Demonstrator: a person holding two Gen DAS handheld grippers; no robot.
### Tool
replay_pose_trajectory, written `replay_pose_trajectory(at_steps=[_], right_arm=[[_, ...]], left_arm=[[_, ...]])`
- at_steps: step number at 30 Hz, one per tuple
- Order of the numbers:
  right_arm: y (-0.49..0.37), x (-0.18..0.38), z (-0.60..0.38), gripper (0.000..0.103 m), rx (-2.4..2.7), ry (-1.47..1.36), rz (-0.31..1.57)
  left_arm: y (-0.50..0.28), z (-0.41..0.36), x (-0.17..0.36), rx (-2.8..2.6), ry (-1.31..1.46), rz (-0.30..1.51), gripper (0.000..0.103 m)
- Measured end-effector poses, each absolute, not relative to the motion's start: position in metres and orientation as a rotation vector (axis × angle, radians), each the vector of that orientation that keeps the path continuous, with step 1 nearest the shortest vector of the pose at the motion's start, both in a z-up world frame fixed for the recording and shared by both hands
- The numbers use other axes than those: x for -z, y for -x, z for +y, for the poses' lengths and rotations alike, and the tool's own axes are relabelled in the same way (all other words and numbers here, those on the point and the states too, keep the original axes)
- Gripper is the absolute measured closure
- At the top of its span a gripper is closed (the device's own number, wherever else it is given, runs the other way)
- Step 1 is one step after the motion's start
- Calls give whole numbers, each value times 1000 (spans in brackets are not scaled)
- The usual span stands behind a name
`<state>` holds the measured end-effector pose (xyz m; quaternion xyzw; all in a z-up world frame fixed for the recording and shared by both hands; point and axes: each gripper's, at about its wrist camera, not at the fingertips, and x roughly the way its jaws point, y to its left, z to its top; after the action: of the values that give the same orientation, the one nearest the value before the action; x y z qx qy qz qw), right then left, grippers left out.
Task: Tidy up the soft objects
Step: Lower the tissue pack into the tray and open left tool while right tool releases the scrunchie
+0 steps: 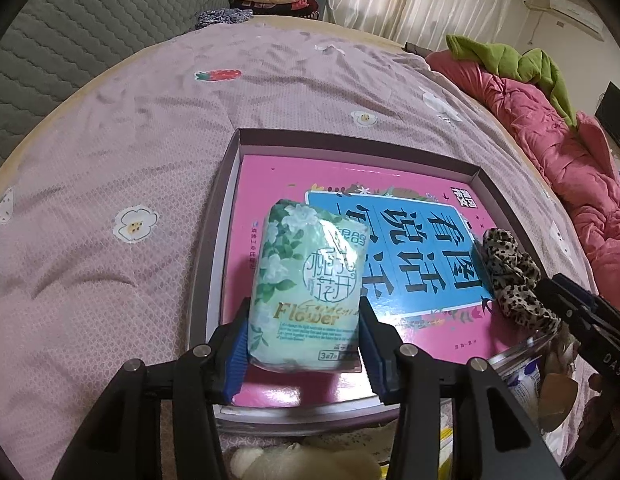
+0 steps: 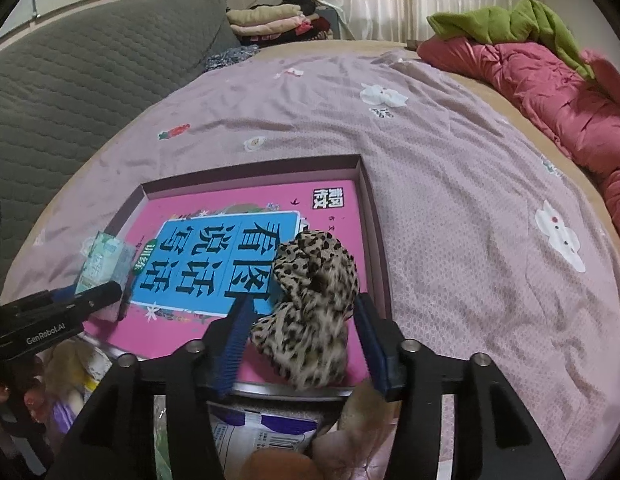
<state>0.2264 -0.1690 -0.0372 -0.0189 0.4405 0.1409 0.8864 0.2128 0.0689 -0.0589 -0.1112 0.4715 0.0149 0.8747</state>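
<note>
The shallow box [image 1: 214, 216] sits in the middle of my left wrist view, on the mauve bedspread [image 1: 110, 160] with its flower and strawberry patches. It has low purplish walls, and its floor is a glossy pink print with a big blue panel of dark characters [image 1: 425, 248]. Two soft things are in it. The tissue pack [image 1: 306, 284] stands low in the centre of that view, near the box's left wall: a pale green plastic wrapper printed with white flowers and leaves, gold "Flower" lettering and a round seal of characters, its film catching a glare. My left gripper [image 1: 304, 344] has it between the blue ribbed pads, which press on both of its sides, so I am clamped on the pack.

In the right wrist view the leopard scrunchie [image 2: 313, 308] lies at the lower centre, in the box's right near corner: a ruffled ring of tan cloth with black spots, bunched and slightly blurred. My right gripper [image 2: 302, 336] has its jaws apart on either side of it. The right pad stands clear of the cloth, the left one just beside it.

At the bottom edge of both views, nearer than the box, is a clear container [image 1: 521, 354] with a printed packet and fuzzy, cream and brownish items I cannot make out.
</note>
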Motion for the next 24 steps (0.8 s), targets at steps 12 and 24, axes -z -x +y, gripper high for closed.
replay_pose_trajectory(at_steps=[12, 24], right_arm=[[-220, 12, -185, 34, -279, 1, 795], [-214, -5, -202, 29, -284, -39, 711]], left_arm=[[-212, 70, 58, -24, 237, 977, 49], [-197, 91, 24, -68, 272, 835, 45]])
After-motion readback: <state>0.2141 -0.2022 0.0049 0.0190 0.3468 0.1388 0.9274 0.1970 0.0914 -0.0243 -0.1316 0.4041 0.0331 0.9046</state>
